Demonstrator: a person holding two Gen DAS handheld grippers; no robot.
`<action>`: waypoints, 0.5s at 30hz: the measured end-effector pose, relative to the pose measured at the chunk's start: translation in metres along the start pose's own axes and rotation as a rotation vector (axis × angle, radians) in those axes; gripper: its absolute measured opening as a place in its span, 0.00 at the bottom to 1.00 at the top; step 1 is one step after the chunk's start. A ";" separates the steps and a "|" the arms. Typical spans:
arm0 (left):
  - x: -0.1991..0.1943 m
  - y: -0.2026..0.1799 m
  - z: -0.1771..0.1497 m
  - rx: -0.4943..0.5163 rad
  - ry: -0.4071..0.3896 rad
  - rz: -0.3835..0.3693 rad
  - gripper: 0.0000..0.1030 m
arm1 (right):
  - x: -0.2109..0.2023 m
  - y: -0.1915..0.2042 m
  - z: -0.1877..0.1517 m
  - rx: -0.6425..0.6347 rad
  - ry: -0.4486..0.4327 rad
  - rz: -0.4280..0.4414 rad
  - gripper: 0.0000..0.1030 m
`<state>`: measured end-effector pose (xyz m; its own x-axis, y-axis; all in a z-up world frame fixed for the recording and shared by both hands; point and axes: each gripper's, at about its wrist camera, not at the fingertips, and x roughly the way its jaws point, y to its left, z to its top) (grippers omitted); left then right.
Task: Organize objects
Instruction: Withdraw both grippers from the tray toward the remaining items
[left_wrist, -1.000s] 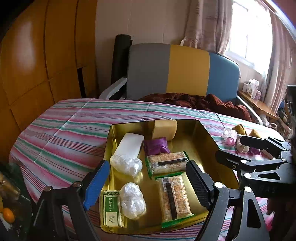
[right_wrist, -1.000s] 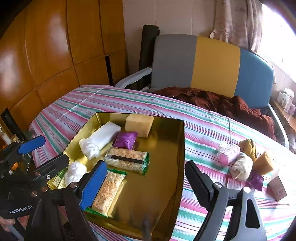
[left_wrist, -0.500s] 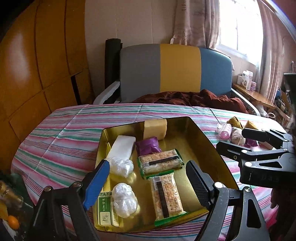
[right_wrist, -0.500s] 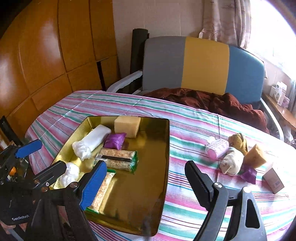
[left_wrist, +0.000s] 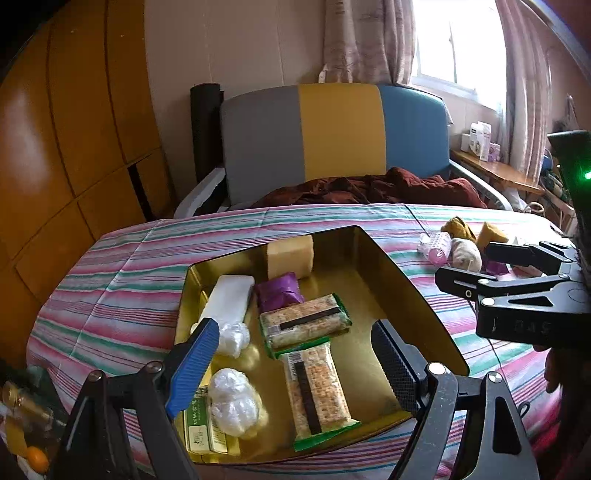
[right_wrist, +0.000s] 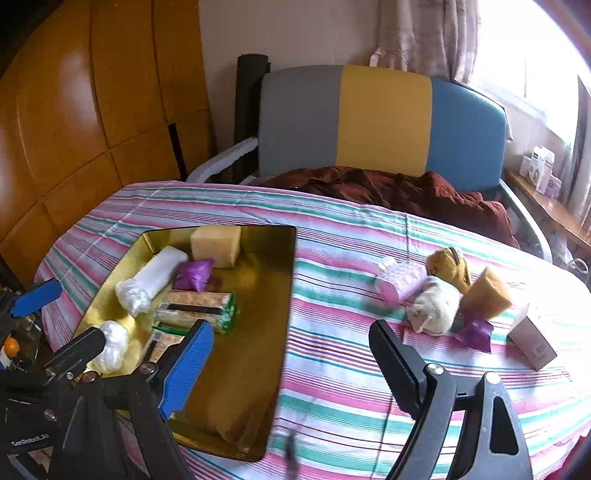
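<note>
Both tongs (left_wrist: 295, 363) (right_wrist: 291, 363) gaping, empty; tray (right_wrist: 255, 369) long axis runs near-to-far.

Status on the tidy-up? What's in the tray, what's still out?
Done: the gold tray holds a sponge block, purple packet, two cracker packs and white wrapped bundles. In hand: nothing; left tool and right tool are both open and empty. Left: the pile on the striped cloth, including a pink roll and small box.
</note>
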<state>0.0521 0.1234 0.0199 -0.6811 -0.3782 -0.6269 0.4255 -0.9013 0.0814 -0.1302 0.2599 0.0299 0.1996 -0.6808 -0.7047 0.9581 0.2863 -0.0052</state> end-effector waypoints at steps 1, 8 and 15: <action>0.000 -0.001 0.000 0.004 0.002 -0.003 0.82 | 0.001 -0.005 -0.001 0.007 0.004 -0.005 0.85; 0.007 -0.014 0.000 0.038 0.020 -0.023 0.82 | 0.003 -0.035 -0.002 0.053 0.021 -0.038 0.85; 0.015 -0.025 -0.001 0.053 0.044 -0.055 0.83 | 0.010 -0.070 -0.005 0.086 0.058 -0.094 0.87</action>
<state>0.0322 0.1405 0.0076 -0.6753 -0.3188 -0.6651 0.3547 -0.9310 0.0861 -0.1961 0.2364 0.0201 0.0986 -0.6611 -0.7438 0.9866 0.1626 -0.0138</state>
